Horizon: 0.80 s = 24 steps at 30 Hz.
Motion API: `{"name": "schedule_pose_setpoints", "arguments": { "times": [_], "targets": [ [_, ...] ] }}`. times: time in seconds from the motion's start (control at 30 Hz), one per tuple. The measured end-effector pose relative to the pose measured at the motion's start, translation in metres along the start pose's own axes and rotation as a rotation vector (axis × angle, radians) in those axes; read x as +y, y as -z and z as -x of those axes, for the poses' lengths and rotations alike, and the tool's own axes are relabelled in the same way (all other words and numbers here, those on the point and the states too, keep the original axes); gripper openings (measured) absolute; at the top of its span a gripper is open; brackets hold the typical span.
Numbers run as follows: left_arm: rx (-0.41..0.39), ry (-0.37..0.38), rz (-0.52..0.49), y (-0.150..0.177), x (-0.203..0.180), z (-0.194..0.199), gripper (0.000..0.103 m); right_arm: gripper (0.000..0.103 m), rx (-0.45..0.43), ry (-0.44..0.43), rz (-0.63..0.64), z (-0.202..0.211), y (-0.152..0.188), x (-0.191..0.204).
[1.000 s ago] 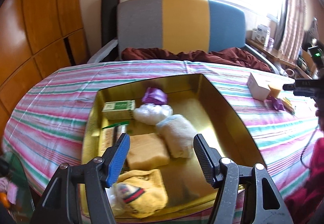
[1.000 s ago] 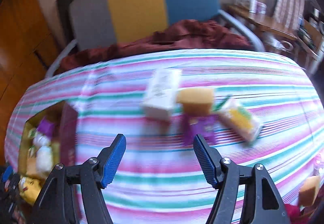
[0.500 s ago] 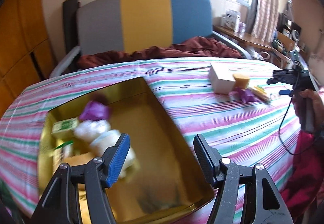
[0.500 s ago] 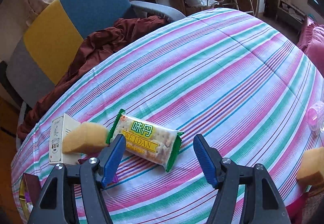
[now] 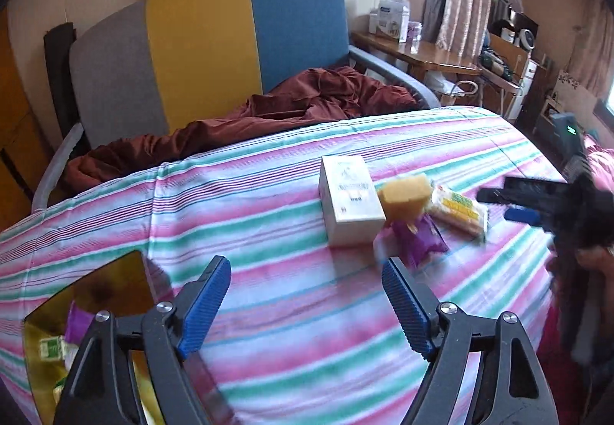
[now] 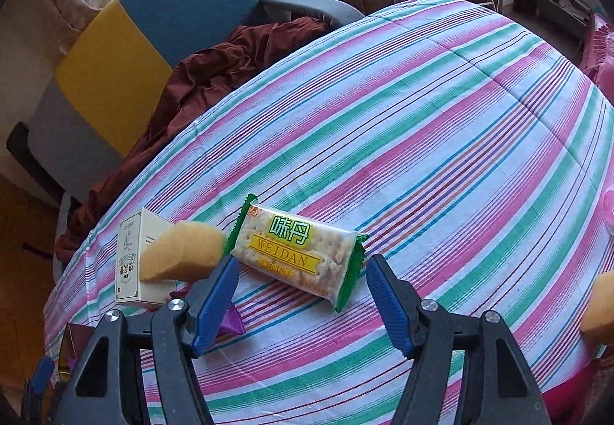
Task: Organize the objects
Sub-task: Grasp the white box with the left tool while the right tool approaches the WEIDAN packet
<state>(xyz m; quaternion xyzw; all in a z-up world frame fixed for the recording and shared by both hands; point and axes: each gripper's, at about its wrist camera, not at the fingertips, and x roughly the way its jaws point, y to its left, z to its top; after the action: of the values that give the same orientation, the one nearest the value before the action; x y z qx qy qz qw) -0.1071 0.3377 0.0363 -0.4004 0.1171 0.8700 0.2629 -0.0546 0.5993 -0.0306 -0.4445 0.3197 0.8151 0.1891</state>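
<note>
At the near left corner of the striped bedspread (image 5: pixel 268 202) sits the gold tin (image 5: pixel 96 283), with a purple wrapper (image 5: pixel 76 321) and a small green box (image 5: pixel 50 346) inside it. The left gripper (image 5: pixel 307 300) hangs above bare cloth just right of the tin, its jaws opening with nothing between them. Further right, towards the middle of the bedspread, a white carton (image 5: pixel 349 202) lies flat. A yellow sponge (image 5: pixel 403 194) leans on its right side, and a purple packet (image 5: pixel 418 237) lies just in front; it is blurred, so I cannot say if they touch. Next comes the cracker packet (image 6: pixel 297 252), green-ended and marked WEIDAN. The right gripper (image 6: pixel 301 300) is poised over it, jaws apart and astride its near edge, pads off the wrapper. A second sponge (image 6: pixel 598 310) shows at the far right edge.
</note>
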Motion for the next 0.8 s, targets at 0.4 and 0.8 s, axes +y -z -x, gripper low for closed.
{"name": "schedule_pose_setpoints", "arguments": {
  "times": [0.4,0.8],
  "targets": [
    [0.126,0.033,0.075,-0.065,-0.022,-0.112,0.086,0.070,0.043,-0.053,-0.016,-0.006,0.000,-0.001],
    [0.234,-0.002,0.045,-0.069,-0.034,-0.173,0.066,0.070,0.057,-0.060,-0.021,-0.010,-0.001,-0.001]
  ]
}}
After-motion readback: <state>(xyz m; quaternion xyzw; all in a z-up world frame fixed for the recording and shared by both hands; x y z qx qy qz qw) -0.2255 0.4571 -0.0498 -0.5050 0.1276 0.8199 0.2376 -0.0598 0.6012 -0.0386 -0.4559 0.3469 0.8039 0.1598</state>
